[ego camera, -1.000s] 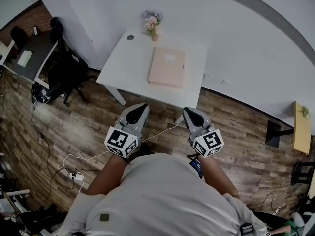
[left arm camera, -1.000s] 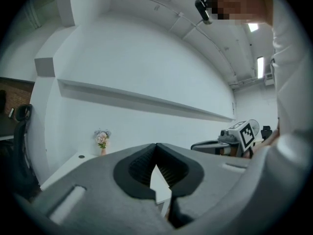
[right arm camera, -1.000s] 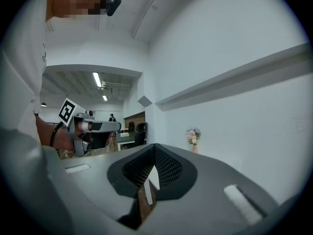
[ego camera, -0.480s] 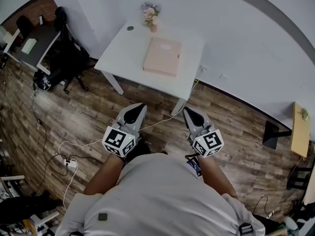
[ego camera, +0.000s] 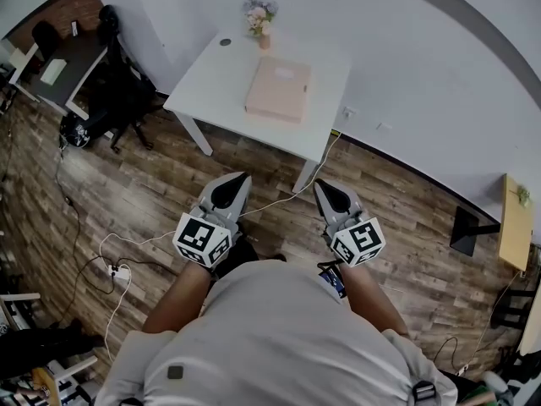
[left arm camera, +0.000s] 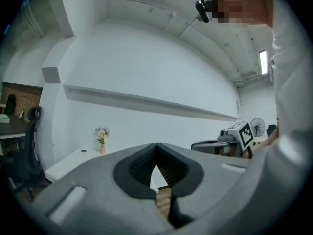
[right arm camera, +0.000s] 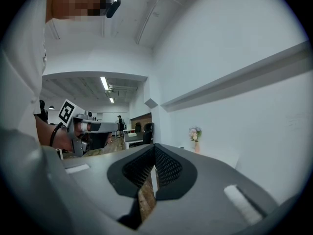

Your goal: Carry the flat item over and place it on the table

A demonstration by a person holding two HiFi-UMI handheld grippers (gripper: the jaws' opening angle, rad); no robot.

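Pink flat box (ego camera: 277, 90) lies on white desk (ego camera: 211, 83), label unreadable | my left gripper (ego camera: 239, 179), right gripper (ego camera: 326, 187): jaws clenched, empty

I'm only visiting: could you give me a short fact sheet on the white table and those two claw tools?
Table: white table, standing on a wooden floor
On it: pink flat item, lying flat; vase of flowers near the far edge
Left gripper: shut, empty, short of the table
Right gripper: shut, empty, beside the left one
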